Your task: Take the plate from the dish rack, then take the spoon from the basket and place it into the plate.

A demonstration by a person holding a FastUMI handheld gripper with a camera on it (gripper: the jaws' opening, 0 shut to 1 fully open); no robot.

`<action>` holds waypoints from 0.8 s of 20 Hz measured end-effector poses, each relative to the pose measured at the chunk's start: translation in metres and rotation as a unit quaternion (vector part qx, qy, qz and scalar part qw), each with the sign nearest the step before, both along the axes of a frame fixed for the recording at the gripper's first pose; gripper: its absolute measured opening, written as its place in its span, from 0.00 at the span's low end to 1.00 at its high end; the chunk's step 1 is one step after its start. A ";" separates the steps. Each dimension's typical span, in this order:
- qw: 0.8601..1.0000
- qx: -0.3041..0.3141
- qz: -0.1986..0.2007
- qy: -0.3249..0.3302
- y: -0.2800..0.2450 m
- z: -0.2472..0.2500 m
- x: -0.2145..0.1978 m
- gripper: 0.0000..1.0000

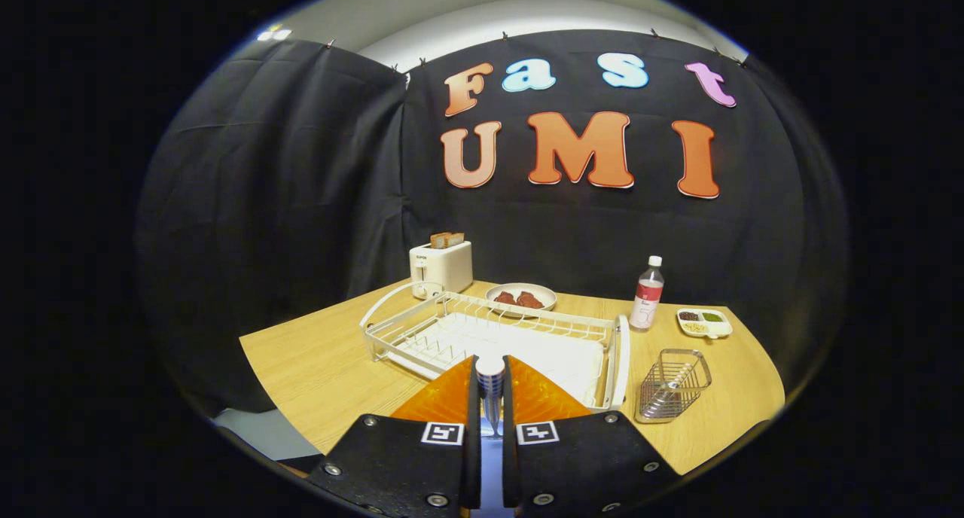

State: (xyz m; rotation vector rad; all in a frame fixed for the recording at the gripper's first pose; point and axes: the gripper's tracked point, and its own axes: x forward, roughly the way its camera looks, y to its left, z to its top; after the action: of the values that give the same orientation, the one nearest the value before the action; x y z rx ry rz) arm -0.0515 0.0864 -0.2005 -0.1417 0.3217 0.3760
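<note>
Gripper view shows my two fingers closed nearly together on a slim spoon (490, 386), whose rounded end sticks up between the tips while its shiny shaft runs down the narrow gap toward me, so its long axis lies along my fingers; both fingers press on it as far as I can tell, with the gripper (490, 382) centred just before the rack. Just beyond my fingertips sits the dish rack (482, 330), a white wire frame with thin rails, curved end handles and a ribbed white tray inside. Right of it, near my fingers, stands the basket (672, 386), a small square cage of bright metal wire. Behind the rack I see a pale round plate (521, 295) with two dark reddish pieces on it, a boxy cream toaster (441, 266) with browned slices poking out, a clear bottle (647, 294) with a white cap and red label, and a small white divided dish (704, 322) of dark and green bits. All of it rests on a light wood-grain table (316, 367), smooth and matte, backed by draped black cloth.
</note>
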 end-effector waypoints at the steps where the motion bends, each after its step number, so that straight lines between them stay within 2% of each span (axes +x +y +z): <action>1: 1.000 0.006 0.003 0.005 0.000 -0.007 -0.001 0.11; 4: 0.999 0.022 0.011 0.021 -0.001 -0.030 -0.008 0.11; 9: 0.999 0.045 0.018 0.019 -0.014 -0.033 -0.026 0.11; 16: 0.997 0.031 0.025 0.059 -0.036 -0.062 -0.057 0.14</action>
State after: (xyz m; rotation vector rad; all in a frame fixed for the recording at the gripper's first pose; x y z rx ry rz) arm -0.1082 0.0504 -0.2629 -0.0671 0.4229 0.4449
